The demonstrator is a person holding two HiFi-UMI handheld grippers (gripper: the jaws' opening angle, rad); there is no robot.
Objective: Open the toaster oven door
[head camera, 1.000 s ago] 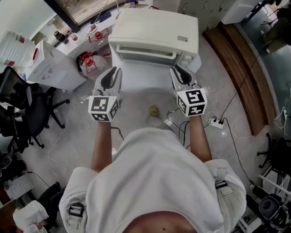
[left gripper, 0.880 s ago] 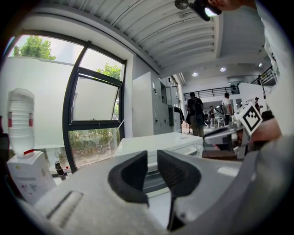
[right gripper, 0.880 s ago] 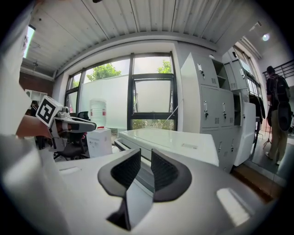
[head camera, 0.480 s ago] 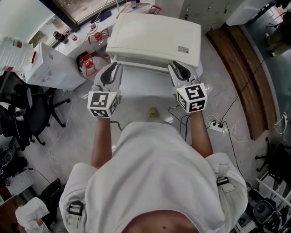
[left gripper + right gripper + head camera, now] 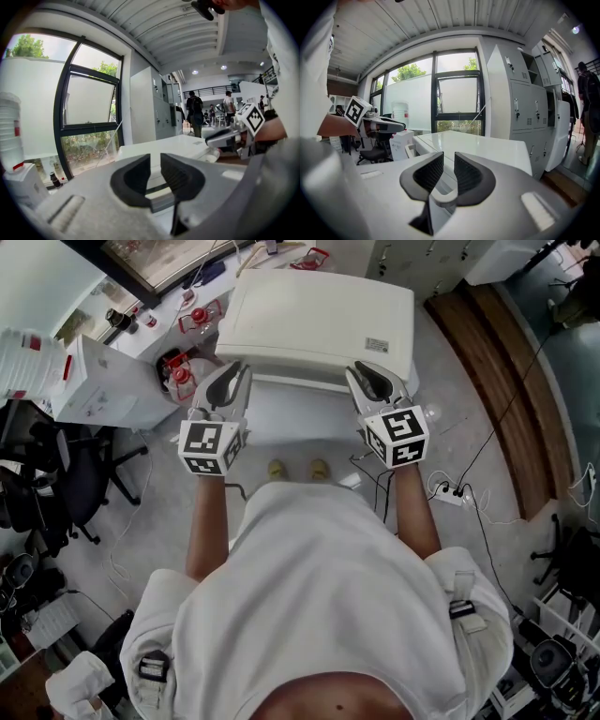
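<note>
- Head view: left claw (image 5: 232,369) and right claw (image 5: 367,372), tips over the front edge of the oven (image 5: 319,315), one near each end
- Left gripper view: jaws slightly apart, holding nothing; oven (image 5: 174,145) just ahead
- Right gripper view: jaws slightly apart, empty; oven (image 5: 476,146) just ahead

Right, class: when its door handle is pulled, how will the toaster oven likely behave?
The toaster oven looks broad, low and rigid, so probably heavy and unlikely to tip. The smooth white surface beneath may let it slide when pulled.
</note>
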